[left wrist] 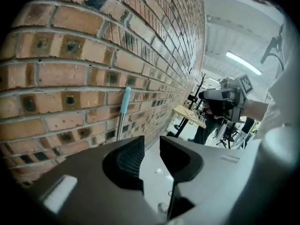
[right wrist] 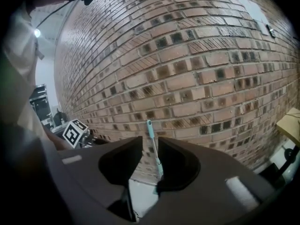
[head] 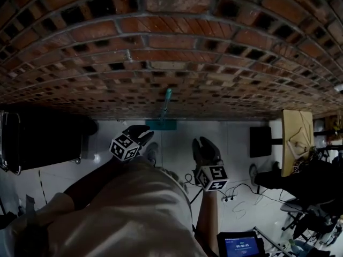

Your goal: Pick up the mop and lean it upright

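The mop (head: 165, 107) stands upright against the brick wall (head: 171, 52), its teal grip on top and its teal head (head: 161, 125) on the white floor. My left gripper (head: 141, 135) hangs just left of the mop's foot, apart from it and open, with nothing between its jaws. In the left gripper view the mop's handle (left wrist: 124, 102) rises along the bricks beyond the left gripper (left wrist: 151, 143). My right gripper (head: 206, 145) hovers to the mop's right, open and empty. In the right gripper view the distant mop (right wrist: 153, 142) shows through the gap of the right gripper (right wrist: 150, 146).
A large black case (head: 43, 141) stands at the wall on the left. To the right are a black box (head: 260, 141), a wooden table (head: 296, 135) and office chairs (head: 303, 210). Cables (head: 236, 194) lie on the floor, and a lit screen (head: 241, 245) sits at the bottom.
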Demonstrator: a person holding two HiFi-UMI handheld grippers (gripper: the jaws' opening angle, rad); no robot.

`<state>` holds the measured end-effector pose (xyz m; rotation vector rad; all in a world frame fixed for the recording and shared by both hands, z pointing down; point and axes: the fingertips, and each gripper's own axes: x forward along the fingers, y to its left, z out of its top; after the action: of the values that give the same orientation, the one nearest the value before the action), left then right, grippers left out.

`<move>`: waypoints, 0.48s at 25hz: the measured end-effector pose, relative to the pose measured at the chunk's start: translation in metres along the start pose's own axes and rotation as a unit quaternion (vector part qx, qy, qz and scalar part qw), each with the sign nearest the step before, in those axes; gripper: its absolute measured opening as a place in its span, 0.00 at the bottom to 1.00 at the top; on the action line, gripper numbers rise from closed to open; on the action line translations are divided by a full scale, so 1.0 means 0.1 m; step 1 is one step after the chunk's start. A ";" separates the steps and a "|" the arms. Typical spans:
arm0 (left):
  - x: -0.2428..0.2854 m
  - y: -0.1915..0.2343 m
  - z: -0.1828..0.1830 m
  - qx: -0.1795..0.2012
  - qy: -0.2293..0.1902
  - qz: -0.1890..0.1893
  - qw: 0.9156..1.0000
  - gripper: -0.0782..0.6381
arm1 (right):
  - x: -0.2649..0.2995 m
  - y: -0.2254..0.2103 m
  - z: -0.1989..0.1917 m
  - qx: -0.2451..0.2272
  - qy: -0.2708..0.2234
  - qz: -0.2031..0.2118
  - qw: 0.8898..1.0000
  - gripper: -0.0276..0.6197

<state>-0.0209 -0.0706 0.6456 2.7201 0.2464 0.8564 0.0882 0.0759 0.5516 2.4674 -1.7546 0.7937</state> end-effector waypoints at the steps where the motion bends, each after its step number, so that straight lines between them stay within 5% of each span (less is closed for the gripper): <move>1: 0.03 0.02 -0.01 0.007 0.005 -0.004 1.000 0.29 | 0.03 -0.01 0.00 0.002 0.000 -0.003 1.000 0.19; 12: 0.12 0.35 0.04 0.034 0.023 -0.031 0.999 0.31 | 0.40 0.05 0.06 0.017 -0.006 -0.021 1.000 0.19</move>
<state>-0.0056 -0.1016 0.6597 2.7411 0.3730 0.9108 0.0955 0.0368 0.5616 2.5279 -1.7001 0.8129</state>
